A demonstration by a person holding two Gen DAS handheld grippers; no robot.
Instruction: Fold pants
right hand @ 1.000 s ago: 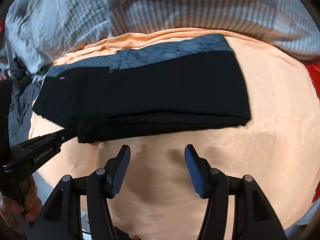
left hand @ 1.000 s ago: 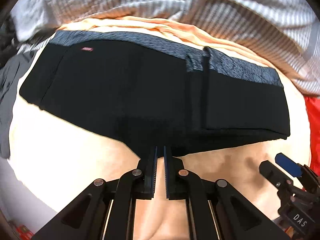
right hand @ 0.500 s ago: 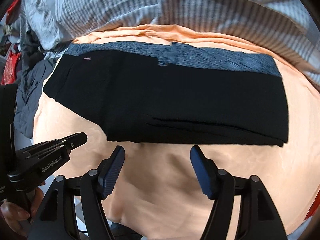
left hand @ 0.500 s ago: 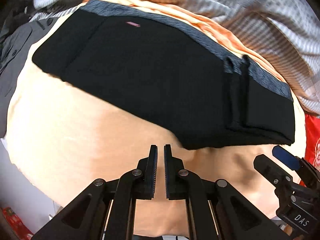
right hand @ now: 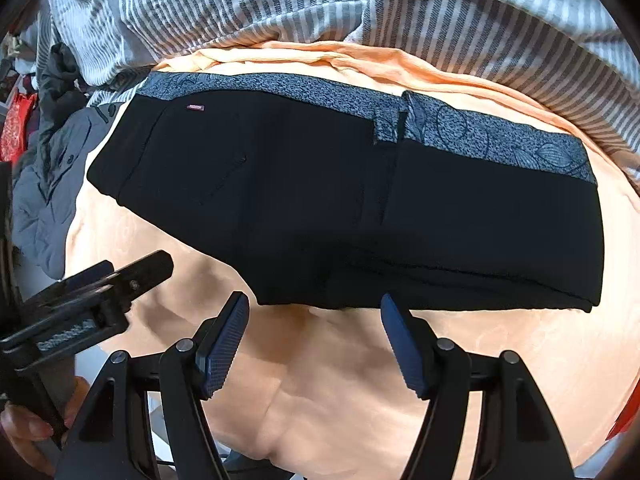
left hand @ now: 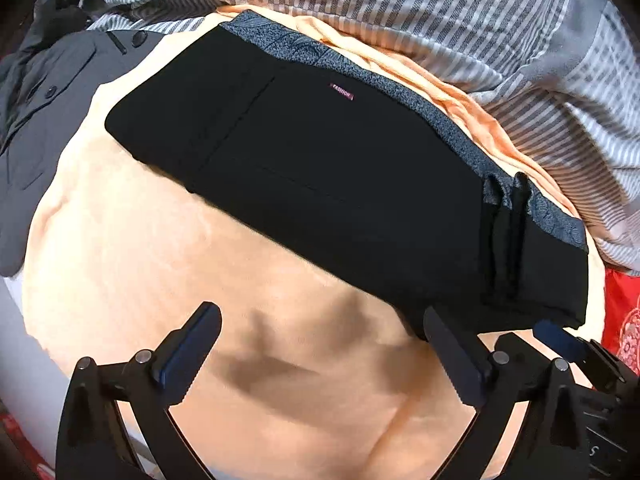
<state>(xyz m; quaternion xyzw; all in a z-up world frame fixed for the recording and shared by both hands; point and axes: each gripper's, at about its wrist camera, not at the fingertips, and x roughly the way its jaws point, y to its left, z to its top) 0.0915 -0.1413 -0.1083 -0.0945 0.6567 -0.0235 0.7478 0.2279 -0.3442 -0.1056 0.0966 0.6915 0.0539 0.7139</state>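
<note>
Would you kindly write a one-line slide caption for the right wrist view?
Folded black pants lie on the peach blanket, right gripper open just short of them.

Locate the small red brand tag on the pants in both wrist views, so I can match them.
Left wrist: red tag sits upper centre, just below the grey patterned waistband.
Right wrist: red tag sits upper left, just below the same waistband.
Shared landmark: the striped bedding behind the black pants.

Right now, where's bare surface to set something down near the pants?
Free: the orange blanket between the folded pants and the near edge, under both open claws, left claw and right claw. Crowded: striped duvet behind the waistband, grey jacket to the left.
</note>
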